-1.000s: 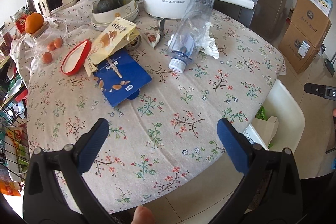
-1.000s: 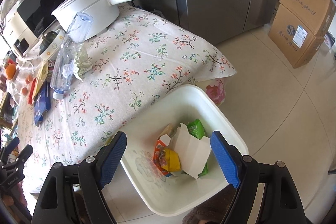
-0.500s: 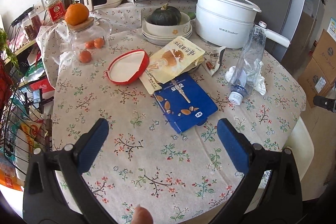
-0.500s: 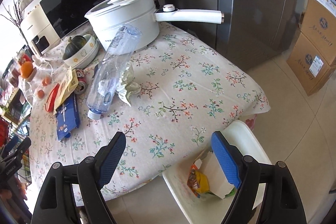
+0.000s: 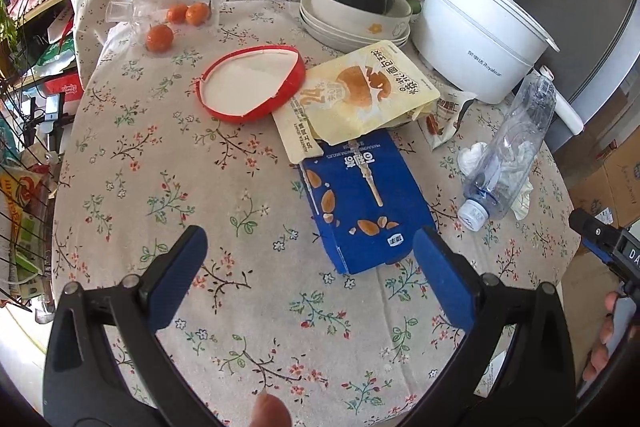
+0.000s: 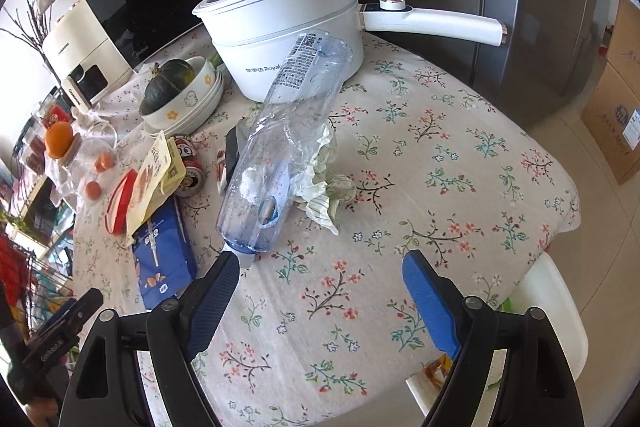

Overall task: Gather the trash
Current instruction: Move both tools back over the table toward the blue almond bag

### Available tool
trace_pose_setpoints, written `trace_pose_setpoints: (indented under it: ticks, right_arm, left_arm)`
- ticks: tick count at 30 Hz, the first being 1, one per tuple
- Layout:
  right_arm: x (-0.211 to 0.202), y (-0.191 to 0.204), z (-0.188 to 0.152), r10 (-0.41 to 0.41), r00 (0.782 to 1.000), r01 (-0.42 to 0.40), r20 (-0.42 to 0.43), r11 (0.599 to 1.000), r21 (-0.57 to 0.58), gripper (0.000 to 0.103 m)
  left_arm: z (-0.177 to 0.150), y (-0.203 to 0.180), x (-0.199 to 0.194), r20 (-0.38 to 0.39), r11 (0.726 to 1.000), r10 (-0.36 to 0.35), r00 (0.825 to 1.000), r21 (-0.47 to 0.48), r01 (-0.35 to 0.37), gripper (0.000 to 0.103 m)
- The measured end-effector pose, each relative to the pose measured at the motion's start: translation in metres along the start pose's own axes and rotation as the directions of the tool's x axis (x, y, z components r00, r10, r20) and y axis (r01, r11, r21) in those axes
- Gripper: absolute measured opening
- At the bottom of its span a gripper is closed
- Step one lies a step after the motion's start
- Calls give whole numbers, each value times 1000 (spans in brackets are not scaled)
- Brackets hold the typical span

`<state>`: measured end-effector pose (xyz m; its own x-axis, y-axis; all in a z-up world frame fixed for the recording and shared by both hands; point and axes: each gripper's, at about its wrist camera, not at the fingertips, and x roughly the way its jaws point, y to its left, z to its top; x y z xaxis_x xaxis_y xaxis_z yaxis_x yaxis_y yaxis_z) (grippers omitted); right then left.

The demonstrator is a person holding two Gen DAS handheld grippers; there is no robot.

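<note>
Right wrist cam: right gripper (image 6: 320, 275) swung up from the white bin (image 6: 556, 311) w/ jaws wide, empty, now facing the plastic bottle (image 6: 288, 151). Left gripper (image 5: 310, 255), also spread, closed in on the blue box (image 5: 364, 203). Prob next grabs; bin contents barely visible.

Two wrist fisheyes, both above the near table edge, facing the appliances.
Left view looks down close over the blue snack box (image 5: 362, 203); right view sits further right. Shared: clear plastic bottle (image 6: 288, 147), white electric pot (image 5: 478, 39).
</note>
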<state>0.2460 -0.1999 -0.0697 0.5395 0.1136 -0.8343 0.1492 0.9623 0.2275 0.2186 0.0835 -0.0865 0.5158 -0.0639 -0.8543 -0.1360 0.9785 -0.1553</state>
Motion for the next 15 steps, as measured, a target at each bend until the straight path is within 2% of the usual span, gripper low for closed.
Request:
trace_pose_setpoints:
  ticks: [3,6,10,15]
  right_arm:
    - [8,-1,6,-13,1000,13,5,1000,18,85]
    - [16,-5,11,-38,999,38,7,999,21,85]
    - [25,-7,17,-68,998,68,4,998,-3,85]
    - [31,-14,21,-66,998,66,6,998,10,85]
  left_arm:
    - [3,-8,20,-47,999,2,999,-52,-4,102]
    - [6,-15,41,-83,992,34,996,-115,-43,102]
    - [11,-28,57,-70,978,87,994,-182,-98,102]
    - [15,-48,67,-37,970,153,988,-185,-157,102]
